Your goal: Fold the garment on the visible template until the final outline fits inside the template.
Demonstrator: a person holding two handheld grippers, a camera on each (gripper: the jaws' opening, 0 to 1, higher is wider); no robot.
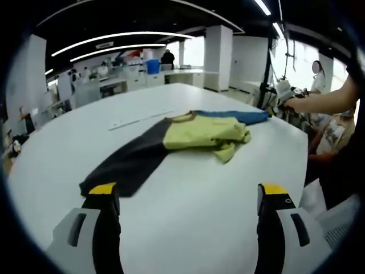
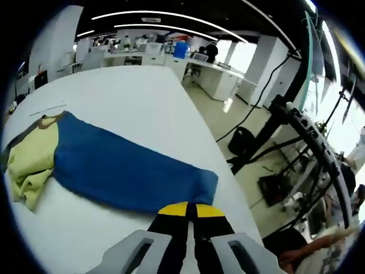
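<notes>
Left tongs (image 1: 187, 197) spread wide, empty, hovering over white surface (image 1: 194, 228) just short of garment's dark sleeve end, likely lining up for a grab; right tongs (image 2: 191, 210) pressed together, tips at edge of blue sleeve, cloth between them not discernible; garment (image 1: 188, 137) lies across surface, dark and blue sleeves stretched outward, yellow body bunched mid-way; template outline not discernible; folding apparently barely begun.
</notes>
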